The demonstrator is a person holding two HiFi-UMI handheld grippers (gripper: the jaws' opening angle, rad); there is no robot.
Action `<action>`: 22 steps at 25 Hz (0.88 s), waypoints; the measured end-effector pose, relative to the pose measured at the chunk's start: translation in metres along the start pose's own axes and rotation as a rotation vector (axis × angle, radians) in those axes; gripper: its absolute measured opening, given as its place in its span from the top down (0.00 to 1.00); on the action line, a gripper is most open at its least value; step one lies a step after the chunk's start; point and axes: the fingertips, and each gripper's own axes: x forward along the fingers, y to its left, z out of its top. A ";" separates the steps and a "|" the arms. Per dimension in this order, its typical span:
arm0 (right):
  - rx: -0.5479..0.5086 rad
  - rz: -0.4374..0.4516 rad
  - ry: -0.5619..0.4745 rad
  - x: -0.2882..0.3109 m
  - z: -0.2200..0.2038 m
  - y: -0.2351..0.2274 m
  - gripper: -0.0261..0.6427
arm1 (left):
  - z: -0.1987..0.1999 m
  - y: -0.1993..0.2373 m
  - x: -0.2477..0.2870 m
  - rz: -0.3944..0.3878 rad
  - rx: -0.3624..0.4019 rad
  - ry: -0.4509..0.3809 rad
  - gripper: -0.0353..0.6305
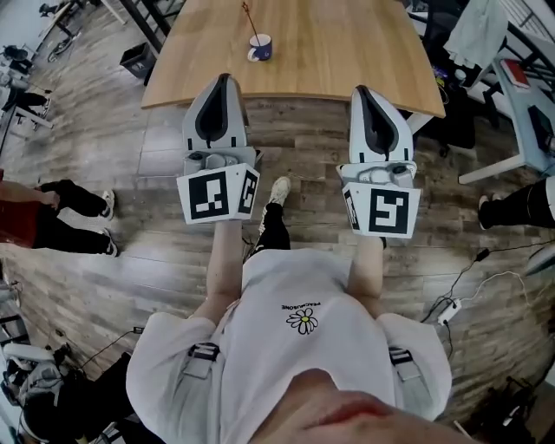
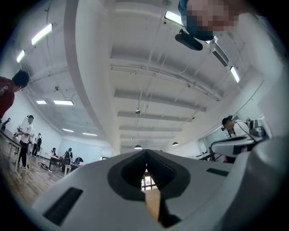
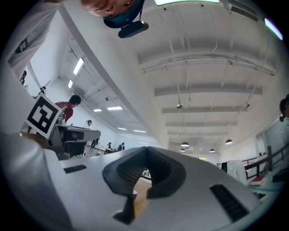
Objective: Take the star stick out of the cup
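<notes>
A blue and white cup [image 1: 260,47] stands on the wooden table [image 1: 347,52] near its front edge, with a thin stick [image 1: 251,19] leaning out of it to the upper left; its star end is too small to make out. My left gripper [image 1: 218,80] and right gripper [image 1: 362,90] are held side by side over the floor just short of the table, both shut and empty. The cup lies ahead, between them. In the left gripper view the left gripper [image 2: 145,155] has its jaws together. Under the right gripper [image 3: 146,151], a sliver of the cup [image 3: 134,195] shows.
A black bin [image 1: 139,59] sits on the floor by the table's left corner. A chair draped with cloth [image 1: 479,33] and a white desk [image 1: 520,95] stand at the right. People's legs show at the left [image 1: 76,217] and right [image 1: 520,206]. Cables [image 1: 451,305] trail on the floor.
</notes>
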 end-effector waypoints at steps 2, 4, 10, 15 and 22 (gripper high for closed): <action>0.044 0.001 0.021 0.020 -0.010 -0.001 0.95 | -0.008 0.006 0.026 -0.016 -0.006 -0.005 0.92; 0.104 0.015 0.045 0.047 -0.021 0.003 0.95 | -0.017 0.014 0.053 -0.028 -0.024 -0.011 0.92; 0.018 0.036 0.054 0.141 -0.037 0.015 0.95 | -0.045 0.049 0.138 -0.085 -0.044 -0.018 0.92; 0.042 0.028 0.063 0.220 -0.070 0.005 0.95 | -0.063 0.094 0.205 -0.090 -0.044 -0.046 0.92; 0.111 0.011 0.080 0.300 -0.119 0.000 0.95 | -0.097 0.145 0.271 -0.091 -0.034 -0.041 0.92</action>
